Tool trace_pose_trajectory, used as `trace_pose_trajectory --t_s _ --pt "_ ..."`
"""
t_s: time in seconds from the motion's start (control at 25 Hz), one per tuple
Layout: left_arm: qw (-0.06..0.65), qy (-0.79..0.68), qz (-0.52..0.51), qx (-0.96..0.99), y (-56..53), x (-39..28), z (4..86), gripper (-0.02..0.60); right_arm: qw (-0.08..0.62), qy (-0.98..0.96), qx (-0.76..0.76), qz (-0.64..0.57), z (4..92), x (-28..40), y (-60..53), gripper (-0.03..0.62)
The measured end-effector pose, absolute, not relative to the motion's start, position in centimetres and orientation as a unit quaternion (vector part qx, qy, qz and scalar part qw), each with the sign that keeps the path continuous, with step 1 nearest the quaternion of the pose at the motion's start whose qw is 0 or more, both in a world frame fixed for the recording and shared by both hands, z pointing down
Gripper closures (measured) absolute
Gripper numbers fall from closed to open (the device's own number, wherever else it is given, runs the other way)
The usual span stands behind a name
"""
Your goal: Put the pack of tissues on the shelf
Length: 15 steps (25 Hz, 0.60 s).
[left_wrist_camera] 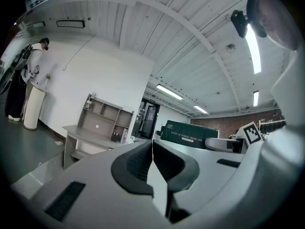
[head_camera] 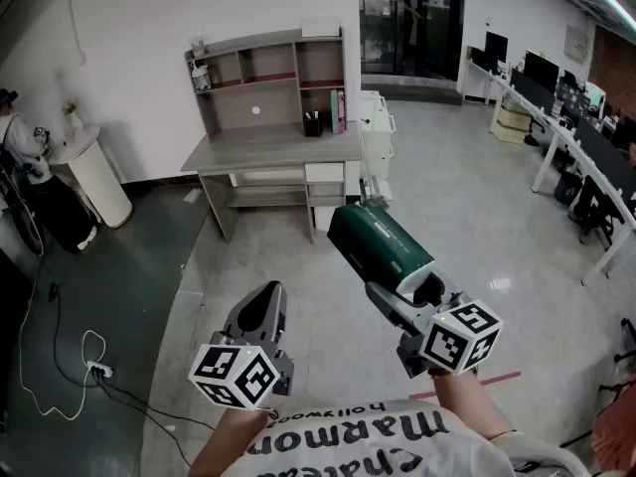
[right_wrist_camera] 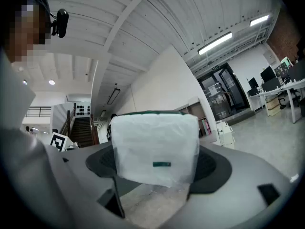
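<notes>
Within right gripper (head_camera: 411, 292), pack of tissues (head_camera: 378, 238) clamped, shelf (head_camera: 268, 78) ahead

Open floor (head_camera: 447, 217) runs up to the shelf (head_camera: 268, 107)

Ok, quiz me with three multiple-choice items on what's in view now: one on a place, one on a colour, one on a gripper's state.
1. Where is the pack of tissues?
A. on the desk
B. between the jaws of the right gripper
C. on the floor

2. What colour is the pack's long side?
A. dark green
B. red
C. yellow

3. How do the jaws of the left gripper stand?
A. wide apart
B. closed on the pack
C. together, with nothing between them

Answers:
1 B: the right gripper view shows the pack's white end clamped between the jaws.
2 A: the head view shows its dark green wrap.
3 C: the left gripper view shows the pads meeting.
</notes>
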<state>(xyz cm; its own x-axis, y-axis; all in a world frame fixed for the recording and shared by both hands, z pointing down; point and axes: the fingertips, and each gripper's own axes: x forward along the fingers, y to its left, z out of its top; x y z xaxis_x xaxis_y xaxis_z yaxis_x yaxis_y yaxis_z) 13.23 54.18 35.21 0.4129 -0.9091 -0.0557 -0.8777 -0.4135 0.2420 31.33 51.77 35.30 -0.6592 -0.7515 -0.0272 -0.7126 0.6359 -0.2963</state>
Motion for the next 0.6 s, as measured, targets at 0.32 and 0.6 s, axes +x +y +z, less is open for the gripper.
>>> trace_pose_trajectory --t_s 0.32,0.6 --pt "0.08 -0.536 -0.086 0.836 54.8 12.8 34.0 0.561 0.078 0.898 -0.412 -0.136 34.8 31.3 52.4 0.174" --pt "0.084 -0.535 -0.094 0.835 54.6 12.7 34.9 0.562 0.078 0.897 -0.413 -0.134 35.4 31.4 51.9 0.174"
